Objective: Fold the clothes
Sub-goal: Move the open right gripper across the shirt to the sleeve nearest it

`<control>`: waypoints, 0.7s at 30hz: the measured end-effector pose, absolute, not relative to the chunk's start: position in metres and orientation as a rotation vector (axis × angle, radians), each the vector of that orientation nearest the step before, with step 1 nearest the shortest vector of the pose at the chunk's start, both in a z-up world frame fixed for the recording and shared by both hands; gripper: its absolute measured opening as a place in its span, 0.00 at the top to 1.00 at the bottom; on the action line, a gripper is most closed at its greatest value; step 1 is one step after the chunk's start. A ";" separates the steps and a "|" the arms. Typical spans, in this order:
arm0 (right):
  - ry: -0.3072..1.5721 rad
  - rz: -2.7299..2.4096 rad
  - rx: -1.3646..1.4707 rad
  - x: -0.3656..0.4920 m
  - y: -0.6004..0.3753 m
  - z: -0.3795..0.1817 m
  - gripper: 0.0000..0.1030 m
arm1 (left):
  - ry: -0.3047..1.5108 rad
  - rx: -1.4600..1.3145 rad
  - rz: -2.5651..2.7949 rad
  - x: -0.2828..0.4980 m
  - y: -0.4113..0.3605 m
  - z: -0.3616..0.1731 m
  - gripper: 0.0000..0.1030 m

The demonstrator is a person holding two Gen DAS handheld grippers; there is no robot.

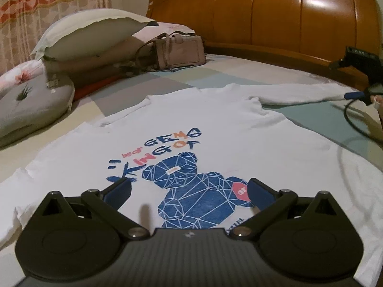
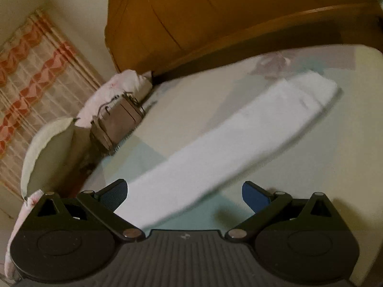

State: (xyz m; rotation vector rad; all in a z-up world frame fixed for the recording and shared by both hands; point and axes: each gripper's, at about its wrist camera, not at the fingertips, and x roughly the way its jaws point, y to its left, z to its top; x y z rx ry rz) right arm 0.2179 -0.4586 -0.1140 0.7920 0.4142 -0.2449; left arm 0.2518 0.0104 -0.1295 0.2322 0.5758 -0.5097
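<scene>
Left wrist view: a white T-shirt [image 1: 215, 129] lies flat on the bed [image 1: 167, 81] ahead of the left tongs [image 1: 189, 191], jaws spread, empty. The right tongs [image 2: 184, 193], also spread and empty, hover over its outstretched sleeve [image 2: 239, 134]. Folding seems barely begun; gripping that sleeve likely comes next.

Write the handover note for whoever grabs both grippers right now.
Left gripper: open, holding nothing, poised low over the bear print on the white long-sleeved shirt.
Right gripper: open, holding nothing, over the shirt's outstretched sleeve.
Shirt: spread print-up on the bed sheet, neck toward the wooden headboard; that sleeve lies flat and straight out to the side.
Done: shirt laid out. No fold is visible yet.
Left: every fold; the sleeve under the right gripper looks like the natural first grab.
Nearby: handbag and pillows by the headboard, apart from the shirt.
</scene>
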 end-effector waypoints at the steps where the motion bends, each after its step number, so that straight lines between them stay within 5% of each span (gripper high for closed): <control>1: 0.409 -0.234 0.786 0.225 -0.466 -0.114 0.00 | 0.579 0.223 -0.507 0.253 0.011 -0.130 0.01; 21: 0.557 -0.305 0.662 0.315 -0.539 -0.137 0.00 | 0.608 0.223 -0.473 0.260 0.015 -0.135 0.01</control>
